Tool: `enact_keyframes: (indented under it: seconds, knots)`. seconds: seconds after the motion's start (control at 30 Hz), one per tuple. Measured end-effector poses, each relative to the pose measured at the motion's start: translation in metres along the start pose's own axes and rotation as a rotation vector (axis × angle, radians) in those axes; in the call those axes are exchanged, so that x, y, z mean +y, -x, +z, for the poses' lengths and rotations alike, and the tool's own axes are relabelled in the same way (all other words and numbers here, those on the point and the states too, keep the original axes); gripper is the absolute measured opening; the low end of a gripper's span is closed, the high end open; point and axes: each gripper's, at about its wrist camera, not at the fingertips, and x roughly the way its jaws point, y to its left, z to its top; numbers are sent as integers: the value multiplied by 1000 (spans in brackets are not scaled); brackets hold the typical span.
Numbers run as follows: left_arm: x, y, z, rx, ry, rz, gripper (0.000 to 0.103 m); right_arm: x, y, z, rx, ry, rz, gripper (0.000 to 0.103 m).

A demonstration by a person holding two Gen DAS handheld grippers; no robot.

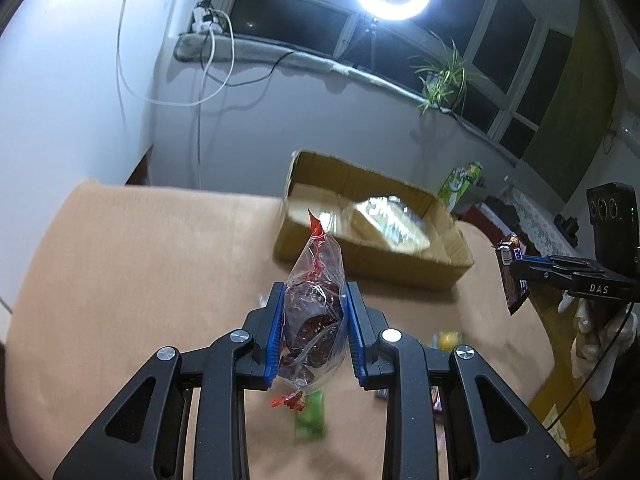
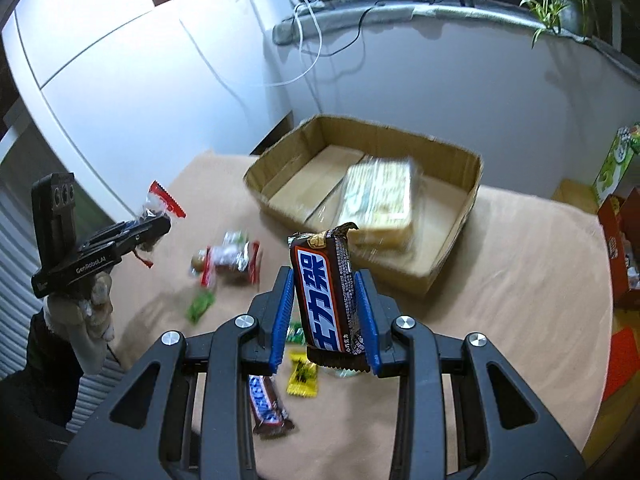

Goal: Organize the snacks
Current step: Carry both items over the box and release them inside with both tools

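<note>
Left wrist view: left gripper [image 1: 314,332] clamped on clear bag of dark dried fruit [image 1: 314,312], bag upright, red-tipped top above blue pads, held above tan table [image 1: 120,260]. Right wrist view: right gripper [image 2: 325,320] clamped on brown chocolate bar [image 2: 326,292], bar upright. Cardboard box [image 2: 448,268] beyond both, pale wrapped packet [image 2: 378,196] inside. Loose snacks on table: second chocolate bar [image 2: 268,408], yellow candy [image 2: 302,376], green packet [image 2: 200,306].

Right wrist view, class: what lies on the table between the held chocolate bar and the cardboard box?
Nothing: in the right wrist view, bare tan table runs from the chocolate bar in the right gripper to the cardboard box.
</note>
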Motion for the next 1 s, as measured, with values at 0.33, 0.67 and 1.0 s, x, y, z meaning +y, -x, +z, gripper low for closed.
enact_keyframes:
  seconds: [0.33, 0.67, 1.0]
  knots:
    - [-12, -28, 34, -10, -17, -17, 27, -20, -17, 36, -22, -27, -35, 32]
    - [-21, -65, 59, 15, -27, -16, 27, -41, -45, 65, -3, -51, -88, 32]
    - [-26, -98, 70, 53, -18, -10, 27, -60, -76, 73, 49, -75, -120, 32]
